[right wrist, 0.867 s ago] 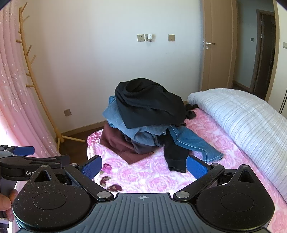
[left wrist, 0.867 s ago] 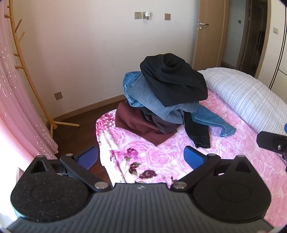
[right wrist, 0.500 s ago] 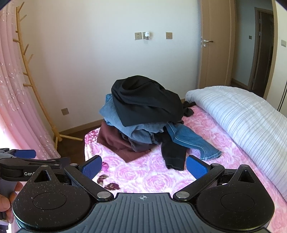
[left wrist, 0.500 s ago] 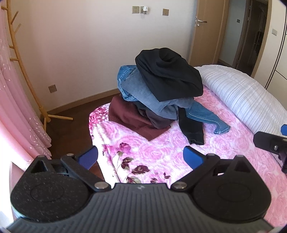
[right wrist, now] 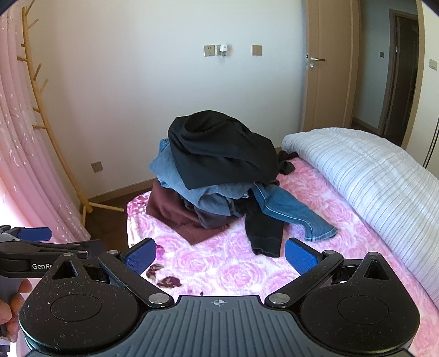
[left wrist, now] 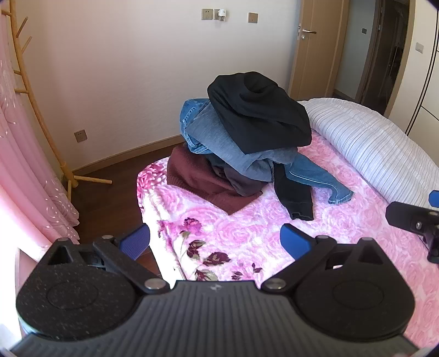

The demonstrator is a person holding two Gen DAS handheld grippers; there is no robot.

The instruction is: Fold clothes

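A bed spread with a pink floral blanket (left wrist: 247, 233) fills a sunlit room, a white striped duvet (right wrist: 370, 175) rolled along its right side. A bamboo coat rack (right wrist: 52, 137) stands before pink curtains (left wrist: 24, 170) on the left; a wooden door (right wrist: 329, 71) stands beyond, near wall switches (left wrist: 252, 17)

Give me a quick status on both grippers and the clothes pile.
Left gripper open, empty. Right gripper open, empty. Heap of unfolded clothes on the pink floral bedspread, black garment on top, untouched. Nothing between grippers and pile.
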